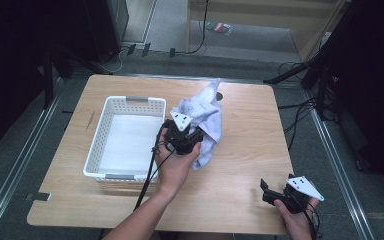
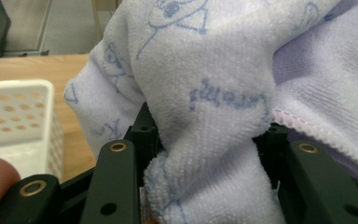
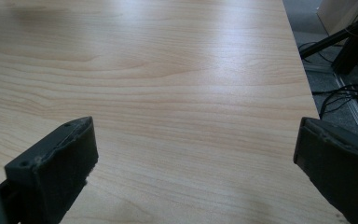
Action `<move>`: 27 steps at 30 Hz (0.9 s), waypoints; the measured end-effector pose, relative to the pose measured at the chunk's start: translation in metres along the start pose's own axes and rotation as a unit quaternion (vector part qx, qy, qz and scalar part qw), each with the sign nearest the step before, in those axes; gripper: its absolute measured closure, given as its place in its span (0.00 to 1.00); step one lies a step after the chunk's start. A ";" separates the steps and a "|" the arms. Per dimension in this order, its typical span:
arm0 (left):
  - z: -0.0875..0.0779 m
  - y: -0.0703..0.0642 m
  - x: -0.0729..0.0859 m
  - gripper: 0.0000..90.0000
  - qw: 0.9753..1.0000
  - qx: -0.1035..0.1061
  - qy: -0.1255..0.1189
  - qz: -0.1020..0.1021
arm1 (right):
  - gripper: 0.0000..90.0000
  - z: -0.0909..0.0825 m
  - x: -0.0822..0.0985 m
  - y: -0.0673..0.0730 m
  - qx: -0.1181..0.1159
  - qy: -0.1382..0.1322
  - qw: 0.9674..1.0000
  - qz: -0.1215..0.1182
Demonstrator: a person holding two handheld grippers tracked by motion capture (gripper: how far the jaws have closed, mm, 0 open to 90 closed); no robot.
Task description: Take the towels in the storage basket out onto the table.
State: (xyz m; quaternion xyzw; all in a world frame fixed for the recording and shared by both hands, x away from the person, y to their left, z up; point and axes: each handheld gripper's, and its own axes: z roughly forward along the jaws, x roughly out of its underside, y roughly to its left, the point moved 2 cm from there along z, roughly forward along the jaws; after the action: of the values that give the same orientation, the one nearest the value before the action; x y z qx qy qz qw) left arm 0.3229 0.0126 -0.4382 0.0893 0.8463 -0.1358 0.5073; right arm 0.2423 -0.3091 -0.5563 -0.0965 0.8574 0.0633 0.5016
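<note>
A pale lilac terry cloth (image 1: 206,111) with blue printed drawings hangs bunched over the middle of the wooden table (image 1: 245,130), just right of a white perforated basket (image 1: 130,100). My left gripper (image 1: 194,132) is shut on a fold of it. In the left gripper view the cloth (image 2: 205,84) is pinched between the black jaws of the left gripper (image 2: 205,144) and drapes over them, with the basket (image 2: 14,112) to the left. My right gripper (image 1: 264,191) rests near the table's front right corner. The right gripper (image 3: 196,140) is open, with bare wood between its jaws.
The inside of the basket holds a white liner. Cables and dark stand legs (image 1: 300,70) lie on the floor past the table's right and far edges. The table's right edge (image 3: 303,84) is close to my right gripper.
</note>
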 end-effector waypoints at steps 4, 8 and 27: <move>0.010 -0.010 0.015 0.60 1.000 0.007 0.015 0.000 | 0.00 0.000 0.000 0.000 0.000 0.000 1.000 -0.001; 0.020 -0.018 0.032 0.57 0.999 0.015 0.035 -0.006 | 0.00 0.000 0.000 0.000 -0.001 0.000 1.000 -0.001; 0.012 -0.011 0.037 0.00 0.996 0.057 0.062 0.012 | 0.00 0.000 0.000 0.000 0.000 0.000 1.000 -0.002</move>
State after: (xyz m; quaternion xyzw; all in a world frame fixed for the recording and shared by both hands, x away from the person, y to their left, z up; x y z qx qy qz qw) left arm 0.3123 -0.0012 -0.4751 0.1362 0.8659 -0.1720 0.4495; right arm 0.2423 -0.3091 -0.5563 -0.0983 0.8571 0.0625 0.5018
